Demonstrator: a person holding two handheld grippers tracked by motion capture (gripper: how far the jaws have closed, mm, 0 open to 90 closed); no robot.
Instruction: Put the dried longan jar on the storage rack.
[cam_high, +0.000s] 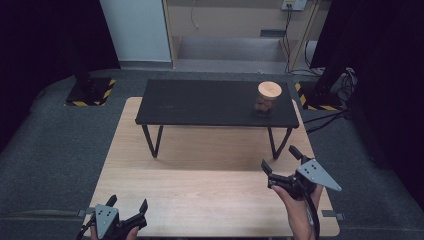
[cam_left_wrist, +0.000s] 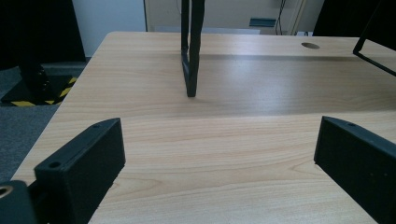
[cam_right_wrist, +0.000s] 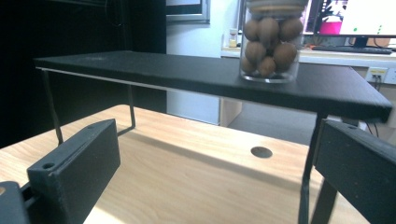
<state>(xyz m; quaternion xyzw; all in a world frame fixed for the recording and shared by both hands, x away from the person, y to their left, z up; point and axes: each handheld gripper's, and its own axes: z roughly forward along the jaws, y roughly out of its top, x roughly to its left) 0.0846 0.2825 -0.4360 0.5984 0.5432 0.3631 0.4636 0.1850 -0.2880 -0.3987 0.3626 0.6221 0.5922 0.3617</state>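
Worktop: I am working over a pale wooden worktop (cam_high: 200, 190) on grey carpet, dark curtains hanging at both sides.
Shelf: a black shelf (cam_high: 200, 102) is standing on it.
Jar: the jar (cam_high: 267, 98) is sitting on the shelf's right end, well beyond the right gripper (cam_high: 281, 162).
Grippers: I am holding right and left gripper (cam_high: 127, 203) wide open, both empty.

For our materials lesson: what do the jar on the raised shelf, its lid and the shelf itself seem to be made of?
Jar: clear glass or plastic, as the brown round contents show through with glossy highlights. Lid: pale wood or bamboo by its tan, matt top. Shelf: a matt black board, perhaps painted wood, on thin black, probably metal, wire legs.
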